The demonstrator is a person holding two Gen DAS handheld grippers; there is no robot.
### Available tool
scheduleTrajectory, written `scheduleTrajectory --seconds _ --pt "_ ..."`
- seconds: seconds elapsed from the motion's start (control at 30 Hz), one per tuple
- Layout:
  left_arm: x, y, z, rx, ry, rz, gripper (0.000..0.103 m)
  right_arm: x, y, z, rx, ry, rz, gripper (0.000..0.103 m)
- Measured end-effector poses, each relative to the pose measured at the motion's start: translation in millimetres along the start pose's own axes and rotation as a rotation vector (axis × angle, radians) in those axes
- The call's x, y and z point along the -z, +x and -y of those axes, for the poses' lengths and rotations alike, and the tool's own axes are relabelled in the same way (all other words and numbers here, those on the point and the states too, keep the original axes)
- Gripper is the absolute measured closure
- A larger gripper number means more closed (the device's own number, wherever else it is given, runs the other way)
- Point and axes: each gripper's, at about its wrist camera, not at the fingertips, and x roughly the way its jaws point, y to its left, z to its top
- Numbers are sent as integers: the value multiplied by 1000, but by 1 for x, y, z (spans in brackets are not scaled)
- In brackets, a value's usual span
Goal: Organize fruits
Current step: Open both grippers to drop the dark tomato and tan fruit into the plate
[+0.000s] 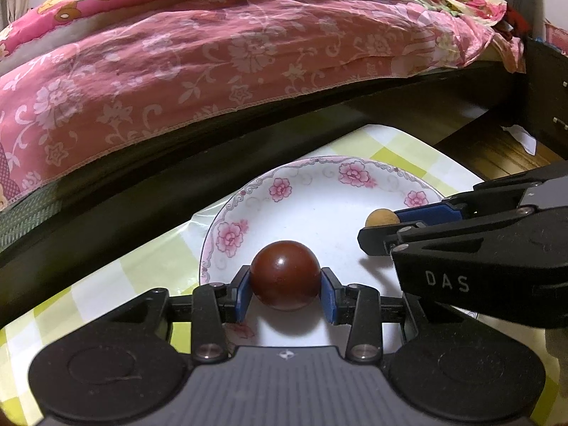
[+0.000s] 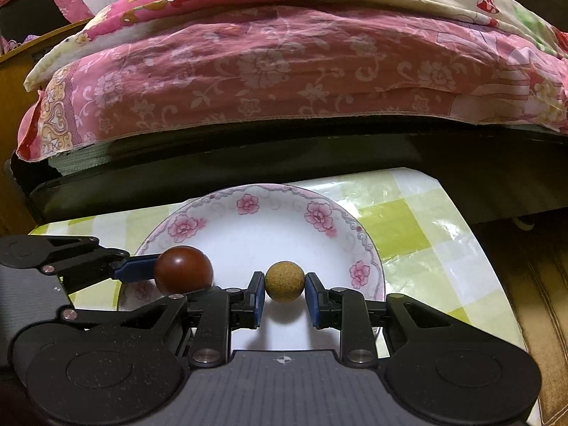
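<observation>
Your left gripper (image 1: 285,293) is closed down onto the red fruit (image 1: 285,275). Both blue pads (image 1: 242,293) press its sides, one on each flank, jaws about a fruit's width apart. From the right wrist view the same fruit (image 2: 183,269) sits at the tip of the left gripper's blue finger, over the near-left part of the plate (image 2: 255,241).

Your right gripper (image 2: 285,296) brackets the tan ball (image 2: 284,281). Its left pad (image 2: 260,298) is against the ball; the right pad looks to meet it at the ball's edge, though a thin gap there cannot be ruled out. Jaws are narrow, about the ball's width. In the left wrist view the ball (image 1: 381,218) pokes out at the tip of the right gripper (image 1: 376,230), over the plate's right side.

You cannot tell from either view whether either fruit rests on the plate or hangs just above it.

Plate (image 1: 319,198): white, pink flower rim, with both fruits over its near half, the red one to the left, the tan one to the right, apart from each other. It sits on a table (image 2: 408,234) with a yellow-green checked cover, beside a bed (image 2: 284,71) with pink floral bedding.
</observation>
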Motion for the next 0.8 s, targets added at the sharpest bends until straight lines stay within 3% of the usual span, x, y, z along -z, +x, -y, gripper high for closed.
scheduleTrajectory --seconds 0.43,0.5,0.8 --pt "-1 -5 -4 -1 -35 -11 55 -2 -11 10 12 35 28 77" --pt "-2 -10 -4 -5 -35 7 50 -1 -14 12 17 48 32 77" --pt "-6 -39 -6 -12 -34 50 49 -1 -37 16 24 69 57 77"
